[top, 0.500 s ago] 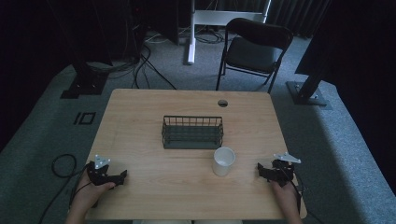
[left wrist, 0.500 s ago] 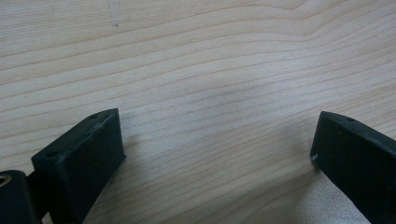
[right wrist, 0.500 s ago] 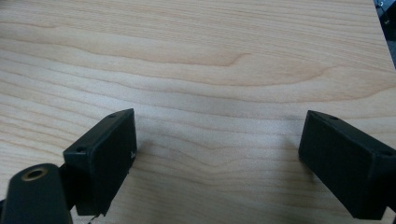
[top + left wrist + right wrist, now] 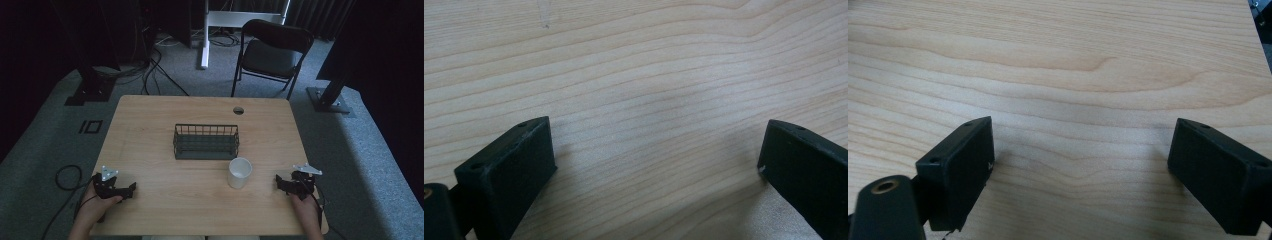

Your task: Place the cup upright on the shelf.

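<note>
A white paper cup (image 4: 239,172) stands upright on the wooden table (image 4: 200,120), just in front of a dark wire basket (image 4: 206,141) at the table's middle. My left gripper (image 4: 122,190) rests near the front left corner, held by a hand, jaws wide apart with only bare wood between them (image 4: 654,165). My right gripper (image 4: 284,184) sits near the front right corner, to the right of the cup and apart from it. Its jaws also stand open over bare wood (image 4: 1080,165).
A round cable hole (image 4: 238,110) lies near the table's far edge. A black folding chair (image 4: 272,52) stands beyond the table, with stands and cables on the grey carpet around it. A cable loop (image 4: 67,177) lies on the floor at the left.
</note>
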Tool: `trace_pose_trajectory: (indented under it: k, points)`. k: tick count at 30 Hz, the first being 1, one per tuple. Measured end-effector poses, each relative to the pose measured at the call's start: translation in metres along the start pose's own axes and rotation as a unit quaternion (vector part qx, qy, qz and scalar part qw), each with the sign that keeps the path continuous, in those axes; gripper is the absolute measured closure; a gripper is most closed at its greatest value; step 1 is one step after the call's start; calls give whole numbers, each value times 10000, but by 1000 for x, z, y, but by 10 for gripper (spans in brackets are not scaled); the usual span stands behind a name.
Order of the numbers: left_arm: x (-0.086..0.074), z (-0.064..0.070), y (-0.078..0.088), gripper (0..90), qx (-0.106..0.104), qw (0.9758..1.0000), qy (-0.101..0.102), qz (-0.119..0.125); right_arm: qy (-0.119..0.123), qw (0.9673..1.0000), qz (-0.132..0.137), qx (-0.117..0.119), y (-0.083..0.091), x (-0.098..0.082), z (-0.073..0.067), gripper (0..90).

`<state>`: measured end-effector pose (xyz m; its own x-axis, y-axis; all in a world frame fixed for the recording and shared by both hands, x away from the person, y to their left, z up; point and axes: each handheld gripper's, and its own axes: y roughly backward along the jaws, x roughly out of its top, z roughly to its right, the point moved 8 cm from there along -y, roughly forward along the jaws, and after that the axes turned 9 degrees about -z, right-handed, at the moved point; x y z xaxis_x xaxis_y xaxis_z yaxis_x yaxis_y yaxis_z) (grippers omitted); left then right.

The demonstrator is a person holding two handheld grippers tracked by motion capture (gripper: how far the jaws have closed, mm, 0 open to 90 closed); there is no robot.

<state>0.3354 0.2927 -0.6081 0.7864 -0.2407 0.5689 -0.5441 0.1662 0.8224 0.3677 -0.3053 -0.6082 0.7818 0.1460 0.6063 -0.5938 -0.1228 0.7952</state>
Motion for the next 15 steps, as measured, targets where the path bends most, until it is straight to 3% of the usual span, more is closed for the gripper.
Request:
trace_pose_trajectory:
  k: [5, 9, 13, 15]
  points:
    - [-1, 3, 0, 20, -45, 9999, -129, -11, -2, 10000, -1, 1, 0, 0, 0, 108]
    - [-2, 8, 2, 20, -118, 9991, -417, 21, -2, 10000, -1, 1, 0, 0, 0, 108]
    - [-2, 12, 2, 20, -150, 9986, -515, 38, -3, 10000, -1, 1, 0, 0, 0, 108]
    - [-1, 17, 3, 20, -133, 9970, -764, 53, -2, 10000, 0, 1, 0, 0, 0, 108]
